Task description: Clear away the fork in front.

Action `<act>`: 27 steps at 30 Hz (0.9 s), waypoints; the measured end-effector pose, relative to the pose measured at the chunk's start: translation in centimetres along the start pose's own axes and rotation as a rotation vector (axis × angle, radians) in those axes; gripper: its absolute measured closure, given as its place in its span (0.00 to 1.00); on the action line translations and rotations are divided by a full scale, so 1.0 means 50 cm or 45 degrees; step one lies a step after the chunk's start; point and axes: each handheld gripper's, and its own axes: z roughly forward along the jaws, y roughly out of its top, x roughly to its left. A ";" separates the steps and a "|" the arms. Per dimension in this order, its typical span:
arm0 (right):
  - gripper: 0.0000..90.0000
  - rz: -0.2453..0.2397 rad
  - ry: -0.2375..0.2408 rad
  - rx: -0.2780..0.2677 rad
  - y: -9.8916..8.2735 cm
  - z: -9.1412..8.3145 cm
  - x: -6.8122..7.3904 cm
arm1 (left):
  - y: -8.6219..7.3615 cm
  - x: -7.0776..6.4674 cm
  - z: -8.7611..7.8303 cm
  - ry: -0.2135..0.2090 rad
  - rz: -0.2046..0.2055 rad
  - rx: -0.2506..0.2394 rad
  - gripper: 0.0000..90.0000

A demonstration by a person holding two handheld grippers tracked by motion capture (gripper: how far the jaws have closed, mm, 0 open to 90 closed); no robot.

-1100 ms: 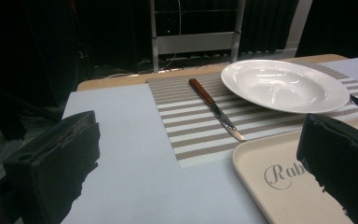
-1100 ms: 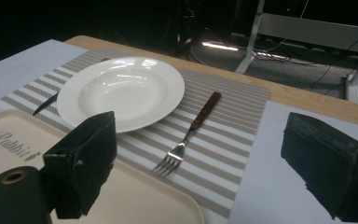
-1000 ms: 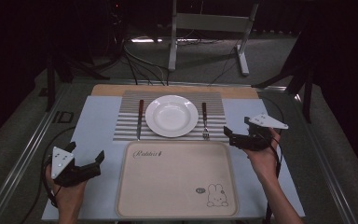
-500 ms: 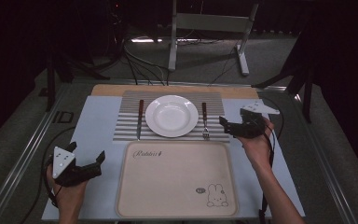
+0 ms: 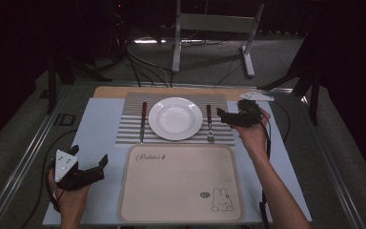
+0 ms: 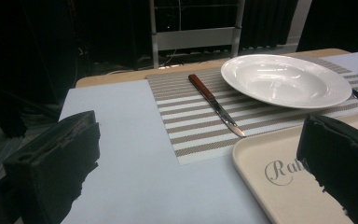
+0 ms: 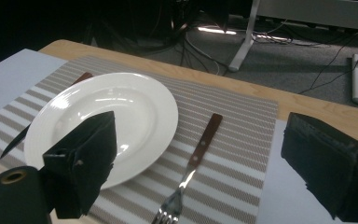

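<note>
Cream plastic sits nearest you: the tray [image 5: 181, 183], printed with a small rabbit at its lower right corner and script lettering near its top left, lies flat on the pale blue mat [image 5: 95, 129] that covers most of the surface. Your left tongs [image 5: 97, 167] hover just off the tray's left edge, jaws spread wide with nothing between them; in the left gripper view the tray's corner [image 6: 270, 172] shows between the two black jaws. Beyond the tray lies the striped placemat [image 5: 131, 121], and on it the white plate [image 5: 175, 118] sits in the middle, bare. The knife [image 5: 143, 121], with its reddish-brown handle, lies on the placemat to the plate's left, just beside the rim, handle pointing away from you. The fork [image 5: 209, 125] lies on the placemat to the plate's right, tines toward you and wooden handle pointing away. Your right tongs [image 5: 224, 117] hang just to the right of the fork's handle, tips aimed left toward it, jaws wide apart and holding nothing; in the right gripper view the fork [image 7: 191, 172] lies between the jaws on the striped weave. Behind the placemat a strip of the wooden surface [image 5: 119, 91] shows, and past it grey carpet with cables and a metal stand [image 5: 209, 28].
</note>
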 end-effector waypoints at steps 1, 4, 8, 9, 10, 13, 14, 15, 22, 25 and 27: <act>0.12 0.004 -0.002 0.004 0.004 0.005 -0.002 | 0.000 0.000 0.000 0.004 0.001 0.001 0.00; 0.12 -0.005 -0.019 0.016 0.016 0.020 -0.006 | 0.000 0.002 -0.001 0.006 -0.003 -0.003 0.00; 0.12 -0.026 -0.036 0.025 0.029 0.035 -0.013 | 0.000 0.003 -0.001 0.008 -0.009 -0.006 0.00; 0.12 -0.031 -0.041 0.028 0.032 0.039 -0.015 | 0.000 0.003 -0.001 0.009 -0.008 -0.006 0.00; 0.12 -0.035 -0.051 0.032 0.035 0.042 -0.017 | 0.000 0.003 -0.001 0.009 -0.007 -0.005 0.00; 0.12 -0.031 -0.072 0.049 0.040 0.054 -0.024 | 0.000 0.002 -0.002 0.010 -0.008 -0.009 0.00; 0.12 -0.034 -0.077 0.059 0.041 0.058 -0.026 | 0.000 0.003 -0.002 0.011 -0.009 -0.009 0.00; 0.12 -0.030 -0.085 0.063 0.042 0.062 -0.027 | 0.000 0.003 -0.002 0.011 -0.010 -0.009 0.00; 0.12 0.023 -0.093 0.086 0.037 0.089 -0.043 | 0.000 0.005 -0.003 0.011 -0.013 -0.011 0.00; 0.12 0.041 -0.097 0.105 0.033 0.102 -0.045 | -0.001 0.006 -0.003 0.015 -0.018 -0.013 0.00; 0.12 0.046 -0.097 0.111 0.032 0.107 -0.045 | -0.001 0.006 -0.003 0.015 -0.017 -0.012 0.00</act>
